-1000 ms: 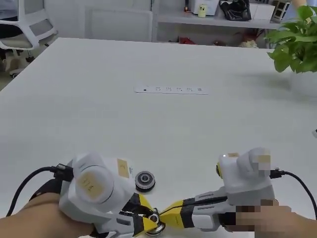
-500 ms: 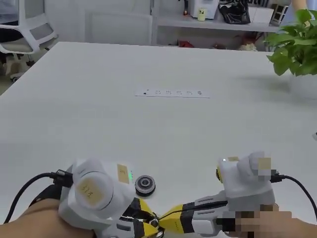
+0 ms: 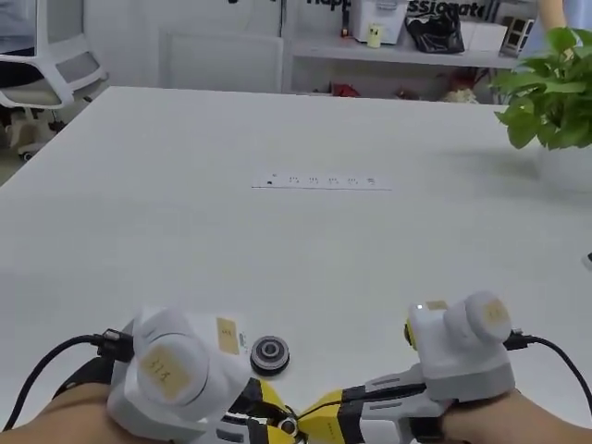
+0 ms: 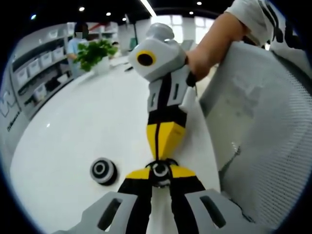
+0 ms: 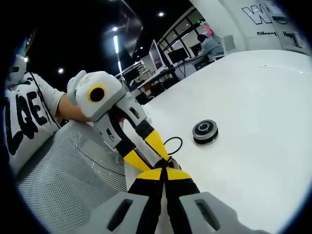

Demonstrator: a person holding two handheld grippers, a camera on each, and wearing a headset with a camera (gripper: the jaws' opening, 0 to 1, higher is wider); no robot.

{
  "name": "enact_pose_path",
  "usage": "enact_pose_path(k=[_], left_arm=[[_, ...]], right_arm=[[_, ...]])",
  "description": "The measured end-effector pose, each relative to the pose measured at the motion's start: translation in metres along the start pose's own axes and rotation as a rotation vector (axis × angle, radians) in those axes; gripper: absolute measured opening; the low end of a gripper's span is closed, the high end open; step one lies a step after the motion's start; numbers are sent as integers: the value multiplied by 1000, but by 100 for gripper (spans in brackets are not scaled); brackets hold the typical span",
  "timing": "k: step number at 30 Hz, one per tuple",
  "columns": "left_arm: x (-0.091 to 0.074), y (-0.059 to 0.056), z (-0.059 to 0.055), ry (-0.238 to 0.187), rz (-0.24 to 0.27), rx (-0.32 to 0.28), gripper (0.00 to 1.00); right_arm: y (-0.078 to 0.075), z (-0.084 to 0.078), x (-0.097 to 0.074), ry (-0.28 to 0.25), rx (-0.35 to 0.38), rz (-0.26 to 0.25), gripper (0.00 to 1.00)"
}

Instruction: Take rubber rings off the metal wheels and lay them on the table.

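1. Little has moved: the head view has tilted up a touch, and your claws are still tip to tip, low and close to you.
2. Your left claw (image 4: 160, 172) is closed most of the way, with a wheel (image 4: 159, 168) clamped between its yellow tips.
3. Your right claw (image 5: 165, 171) has its jaws pressed together and meets that wheel head-on, opposite the left claw. It seems to pinch the ring (image 5: 181, 143), a thin black loop rising just past its tips.
4. The step in hand looks like peeling the ring off the held wheel. Next, draw your right claw straight back from the left while the left holds firm. Once the loop slips free, lay it on the table (image 3: 305, 259) beside the claws.
5. A second wheel (image 3: 270, 352) lies just beyond the left claw's tips, apart from both claws and untouched.
6. The head view cuts off the claw tips at its bottom edge. How much of the loop still sits on the wheel's rim, you cannot tell.
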State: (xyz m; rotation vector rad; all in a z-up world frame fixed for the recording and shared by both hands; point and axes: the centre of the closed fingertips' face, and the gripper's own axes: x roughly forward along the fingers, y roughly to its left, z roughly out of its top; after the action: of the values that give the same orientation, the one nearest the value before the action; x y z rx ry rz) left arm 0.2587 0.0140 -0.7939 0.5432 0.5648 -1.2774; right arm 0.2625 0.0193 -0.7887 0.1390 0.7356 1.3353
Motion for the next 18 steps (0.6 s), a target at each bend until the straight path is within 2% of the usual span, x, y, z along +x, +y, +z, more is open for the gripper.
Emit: enact_pose_path(k=[6,13,18], left_arm=[[-1,0,0,0,-6,13,14],[-7,-2,3,-12,-22,3,19],[-15,0,12,-50,-21,-21,22]], right_arm=[[-1,2,-1,-9,1,-3,0],[0,4,-2,-16,2,-1,0],[0,5,-2,-19,2,1,0]])
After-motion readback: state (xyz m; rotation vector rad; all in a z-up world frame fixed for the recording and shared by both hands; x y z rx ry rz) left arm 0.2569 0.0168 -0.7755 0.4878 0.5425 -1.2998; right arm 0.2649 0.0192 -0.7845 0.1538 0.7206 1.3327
